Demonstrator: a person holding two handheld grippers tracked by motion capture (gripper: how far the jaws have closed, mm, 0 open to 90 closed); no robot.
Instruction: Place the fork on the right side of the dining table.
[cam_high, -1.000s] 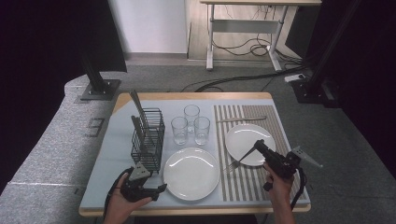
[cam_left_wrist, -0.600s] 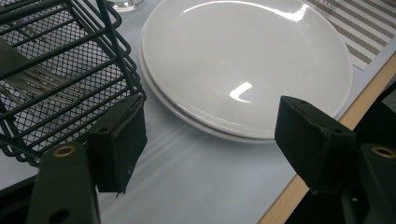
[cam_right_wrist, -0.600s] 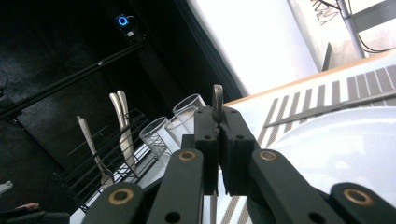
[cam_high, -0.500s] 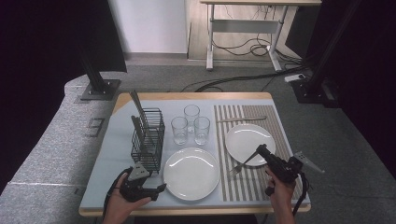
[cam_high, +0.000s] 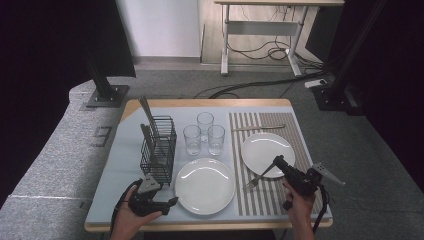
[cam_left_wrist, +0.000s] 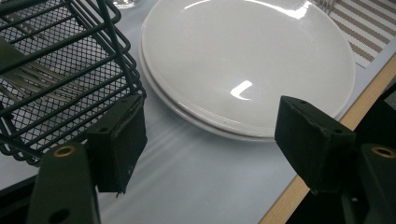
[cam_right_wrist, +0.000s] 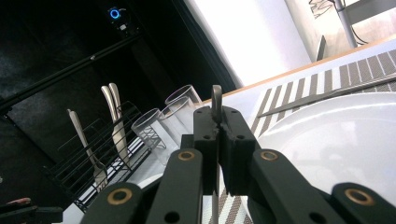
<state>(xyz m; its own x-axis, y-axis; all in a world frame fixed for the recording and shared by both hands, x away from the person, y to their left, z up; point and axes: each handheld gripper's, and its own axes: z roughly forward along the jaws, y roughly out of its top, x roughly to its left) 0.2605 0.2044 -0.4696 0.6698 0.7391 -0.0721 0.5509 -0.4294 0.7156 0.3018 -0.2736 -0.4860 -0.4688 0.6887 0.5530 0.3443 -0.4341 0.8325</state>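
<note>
Open tabletop (cam_high: 125, 165) is left along the left edge, beside the wire basket (cam_high: 159, 150). The middle is blocked by three glasses (cam_high: 204, 134) and the large plate (cam_high: 205, 185). The striped mat (cam_high: 280, 165) is taken up by a smaller plate (cam_high: 267, 154).

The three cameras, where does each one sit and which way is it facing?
High view: above the person's side of the table, looking forward and down; both forearms enter from the bottom, the left gripper by the wire basket, the right gripper holding a fork.
Left gripper view: low on the table, looking between its open fingers at the near plate.
Right gripper view: tilted, looking along shut fingers clamping the fork handle toward the glasses.
Shared: both gripper views show the basket and the striped mat.
</note>
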